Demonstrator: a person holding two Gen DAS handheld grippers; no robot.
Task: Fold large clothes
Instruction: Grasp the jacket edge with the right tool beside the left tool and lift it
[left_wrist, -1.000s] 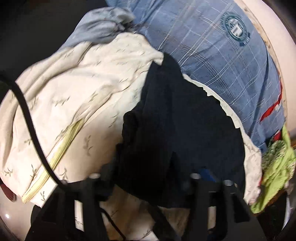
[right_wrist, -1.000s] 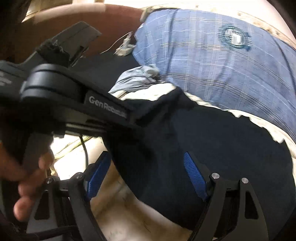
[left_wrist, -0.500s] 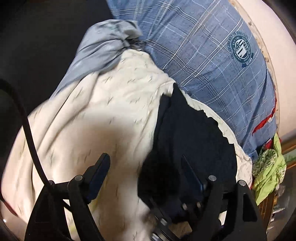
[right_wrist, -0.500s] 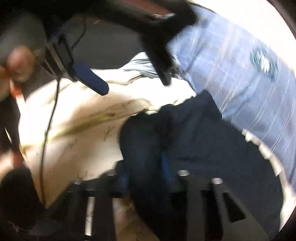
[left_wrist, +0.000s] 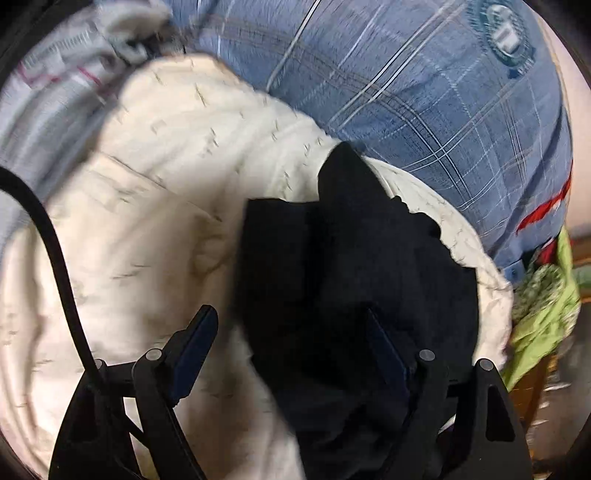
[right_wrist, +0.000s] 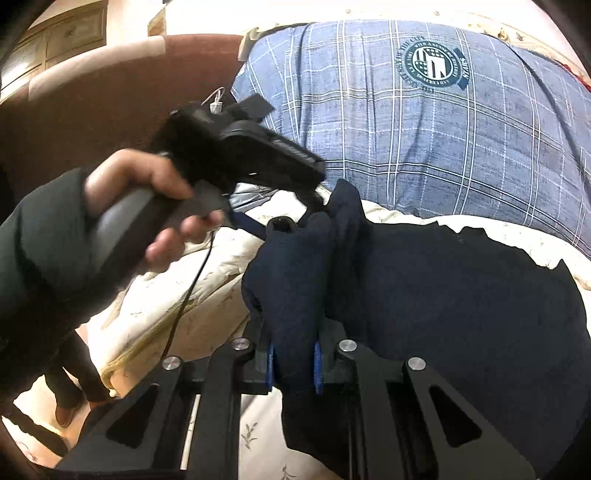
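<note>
1. My right gripper pinches a bunched fold of the navy garment.
2. My left gripper gapes wide around that garment, gripping nothing.
3. The garment lies on the cream quilt.

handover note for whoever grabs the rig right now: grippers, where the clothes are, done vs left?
Right gripper: jaws shut on a bunched fold of the dark navy garment.
Left gripper: jaws open, straddling the garment's near edge, holding nothing.
The garment lies crumpled on the cream quilt, in front of the blue plaid pillow. A green cloth sits off to the right.
Done: one grip taken. Left: spread it flat, then all folds.
</note>
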